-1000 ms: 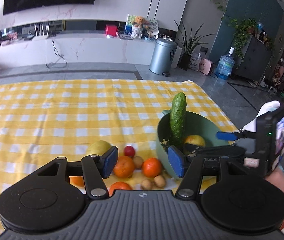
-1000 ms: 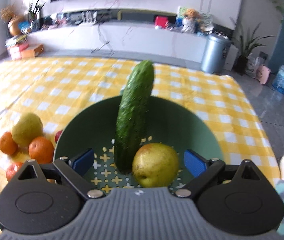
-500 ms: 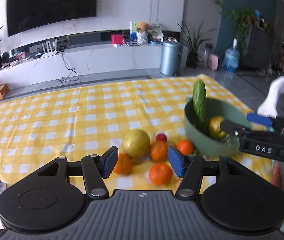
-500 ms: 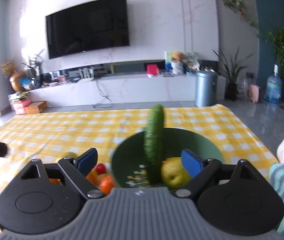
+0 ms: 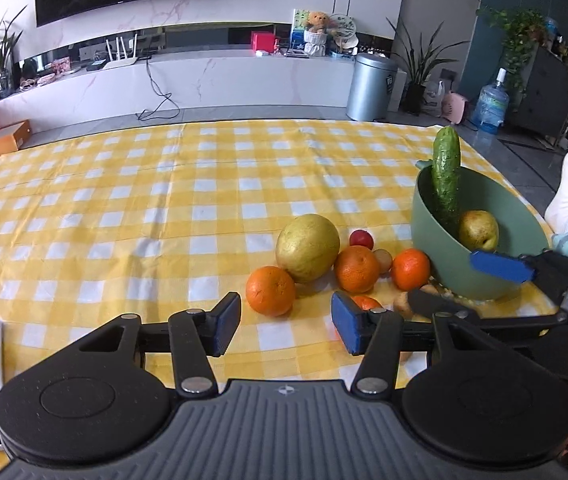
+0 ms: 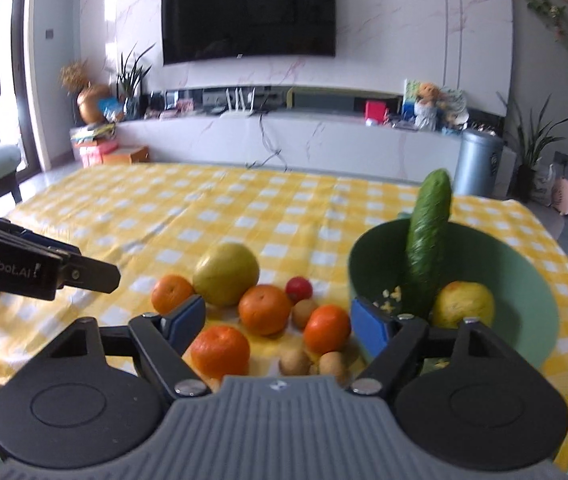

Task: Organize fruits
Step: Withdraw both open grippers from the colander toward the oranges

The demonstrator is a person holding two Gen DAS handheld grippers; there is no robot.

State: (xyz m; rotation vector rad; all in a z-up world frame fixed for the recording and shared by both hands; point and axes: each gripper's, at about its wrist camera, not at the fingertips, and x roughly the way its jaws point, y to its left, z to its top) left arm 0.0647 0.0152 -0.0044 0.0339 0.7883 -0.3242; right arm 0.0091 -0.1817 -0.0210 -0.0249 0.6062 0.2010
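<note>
Both grippers have been drawn back from the green bowl [image 6: 524, 280] since the earlier frames, so that far more of the yellow checked table [image 5: 164, 208] and the room behind it is now seen. No fruit has been carried away: the left gripper [image 5: 286, 326] is held wide open and empty above the near edge of the table, and the right gripper [image 6: 280, 320] is likewise spread wide with nothing between its fingers.

The bowl is taken as the landmark. Inside it a cucumber [image 6: 428, 244] is propped upright against the far wall, its tip rising above the rim, and a yellow-green pear [image 6: 464, 304] is lying against it on the right. Just left of the bowl the loose fruit is clustered on the table. A large yellow-green pomelo [image 5: 308, 248] is set furthest left but one, touching an orange [image 5: 271, 291] on its near left side. A second orange [image 5: 357, 269] is seen between the pomelo and the bowl, and a third [image 5: 411, 269] is placed just beside the bowl's wall. A small red fruit [image 5: 361, 239] is found behind these, and a small brown fruit [image 5: 383, 260] is wedged between the second and third oranges. Nearer the camera, a fourth orange [image 6: 221, 351] and two more brown fruits [image 6: 294, 361] are shown in the right wrist view, in front of the bowl's left side.

The right gripper's blue pad is seen crossing the bowl's near rim in the left wrist view
</note>
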